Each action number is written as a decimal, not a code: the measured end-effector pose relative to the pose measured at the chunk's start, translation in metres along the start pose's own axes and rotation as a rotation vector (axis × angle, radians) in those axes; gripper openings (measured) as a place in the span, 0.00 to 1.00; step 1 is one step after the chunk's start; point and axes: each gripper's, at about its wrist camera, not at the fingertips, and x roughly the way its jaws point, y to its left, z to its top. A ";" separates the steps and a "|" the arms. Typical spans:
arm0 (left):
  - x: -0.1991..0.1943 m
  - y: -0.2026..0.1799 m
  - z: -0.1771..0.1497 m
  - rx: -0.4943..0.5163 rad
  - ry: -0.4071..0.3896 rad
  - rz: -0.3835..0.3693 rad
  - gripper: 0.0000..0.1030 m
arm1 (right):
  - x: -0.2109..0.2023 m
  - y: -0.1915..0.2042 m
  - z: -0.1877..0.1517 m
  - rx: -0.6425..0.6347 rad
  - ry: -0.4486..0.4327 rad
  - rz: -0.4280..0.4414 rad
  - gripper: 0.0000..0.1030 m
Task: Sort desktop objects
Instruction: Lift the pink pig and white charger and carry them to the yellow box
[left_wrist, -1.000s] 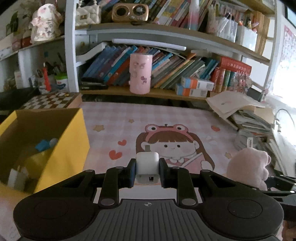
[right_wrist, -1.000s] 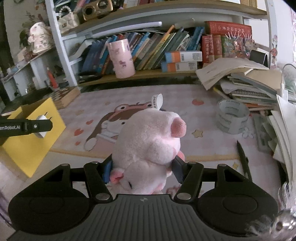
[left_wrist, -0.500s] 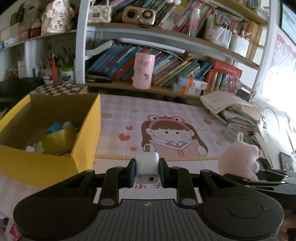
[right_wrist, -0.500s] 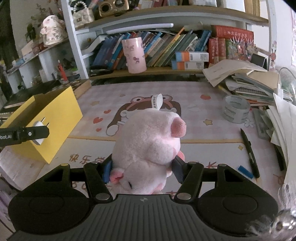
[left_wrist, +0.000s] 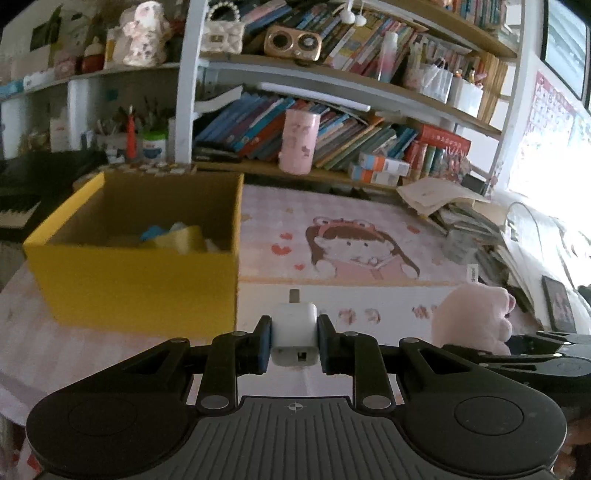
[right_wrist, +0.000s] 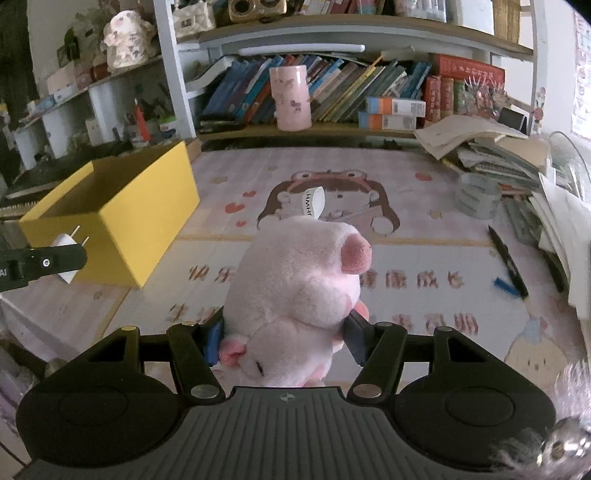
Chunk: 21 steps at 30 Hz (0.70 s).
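The left gripper (left_wrist: 294, 345) pinches a small white charger plug (left_wrist: 294, 334) between its two fingers, with the metal prongs pointing forward, away from the hand. The right gripper (right_wrist: 284, 341) squeezes a pink plush pig (right_wrist: 299, 295) at its lower body, so the soft toy bulges above the fingers. Both things are held in the air over the near part of the pink desk mat (right_wrist: 406, 229).

The yellow box (left_wrist: 140, 291) stands on the left side of the desk and already has some items inside. It is near the plug, a little to the left and farther away.

The step in hand seems to be carrying both things to the box. To do it well, the left hand should bring the plug fully over the near wall of the box before the fingers spread, otherwise the plug may hit the rim and fall outside. The pig is big and soft, so it is better to lower it into the free part of the box after the plug.
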 end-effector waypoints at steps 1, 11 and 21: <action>-0.003 0.003 -0.003 0.001 0.004 -0.006 0.23 | -0.003 0.005 -0.004 0.004 0.002 -0.006 0.58; -0.046 0.042 -0.034 -0.027 0.032 -0.024 0.23 | -0.025 0.061 -0.040 0.015 0.039 0.003 0.58; -0.082 0.085 -0.057 -0.132 0.021 0.059 0.23 | -0.029 0.116 -0.052 -0.076 0.079 0.098 0.58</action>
